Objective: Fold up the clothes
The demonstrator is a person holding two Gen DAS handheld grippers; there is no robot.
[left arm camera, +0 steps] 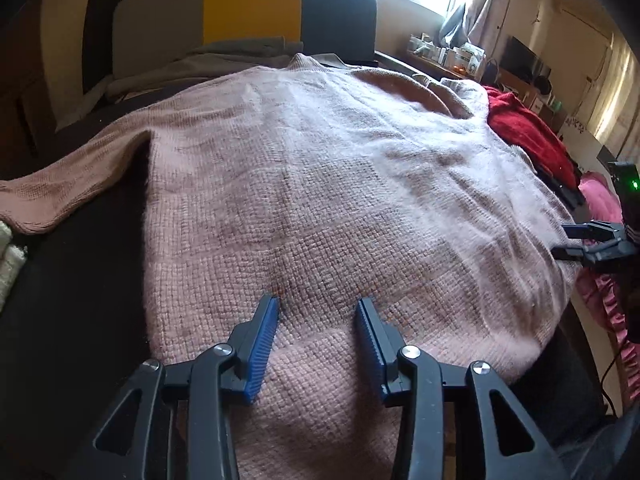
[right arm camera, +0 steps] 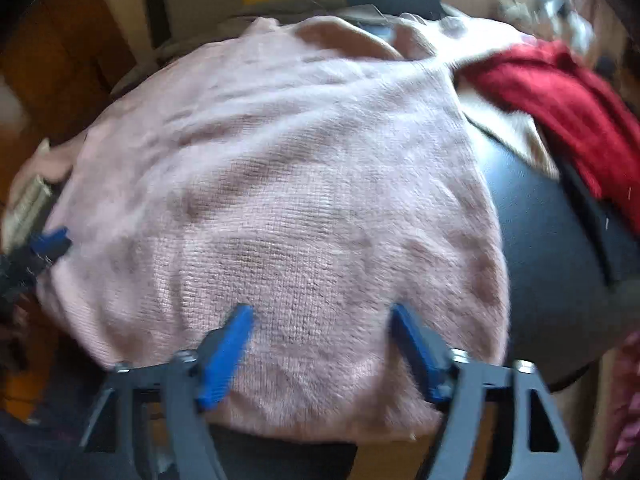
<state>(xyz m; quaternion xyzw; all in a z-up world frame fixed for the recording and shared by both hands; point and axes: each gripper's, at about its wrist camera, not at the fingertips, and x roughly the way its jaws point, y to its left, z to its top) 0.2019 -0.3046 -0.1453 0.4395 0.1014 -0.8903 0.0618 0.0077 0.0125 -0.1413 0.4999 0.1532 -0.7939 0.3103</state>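
No folds are showing yet: the pink knit sweater (left arm camera: 320, 184) is lying spread flat on the dark seat (right arm camera: 552, 240), one sleeve (left arm camera: 68, 184) trailing out. I'm hovering my left gripper (left arm camera: 318, 304) and right gripper (right arm camera: 320, 314) at its hem, jaws apart, gripping nothing. All the folding is waiting, I reckon.

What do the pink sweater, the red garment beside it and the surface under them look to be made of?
Pink sweater: looks like soft, slightly fuzzy knit, wool or acrylic; a grid of stitches shows and fine fibres catch the light. Red garment: also seems knitted, fluffier; the weave is too blurred to confirm. Dark surface: smooth with a dull sheen, probably leather or vinyl.
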